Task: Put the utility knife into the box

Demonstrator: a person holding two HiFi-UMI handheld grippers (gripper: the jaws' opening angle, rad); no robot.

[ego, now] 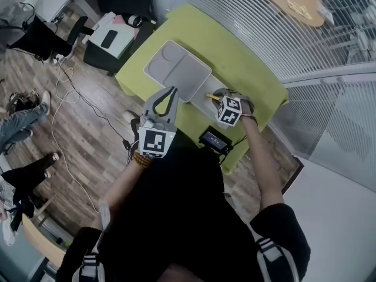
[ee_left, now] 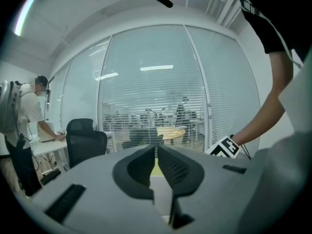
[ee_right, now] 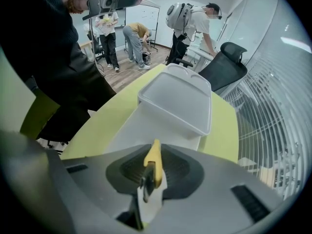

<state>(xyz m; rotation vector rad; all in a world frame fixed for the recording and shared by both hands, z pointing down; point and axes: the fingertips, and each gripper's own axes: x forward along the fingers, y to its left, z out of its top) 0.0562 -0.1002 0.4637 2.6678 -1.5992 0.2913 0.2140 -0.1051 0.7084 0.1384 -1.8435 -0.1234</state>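
Your right gripper (ee_right: 152, 172) has its two fingers squeezed on the utility knife (ee_right: 154, 159). The yellow knife stands on its thin edge between the dark pads, and its tip pokes out in front. A grip like this should keep it from turning or slipping while you carry it.

From the head view, the knife (ego: 211, 97) is low over the green table (ego: 241, 60), just beside the near edge of the white box (ego: 177, 70). It is not in the box yet. The knife tip points toward the box (ee_right: 178, 101), so you are lined up to bring it over.

The top of the box looks like a flat lid with two shallow shapes pressed in it. I think the lid is on, but I cannot be sure. If it is, the box needs opening before the knife can go in.

Your left gripper (ee_left: 157, 154) is lifted up and points out at the glass wall, not at the table. Its fingers are pressed close together with nothing between them. From above it (ego: 171, 93) hangs near the front of the box, so it is free to help with the lid.
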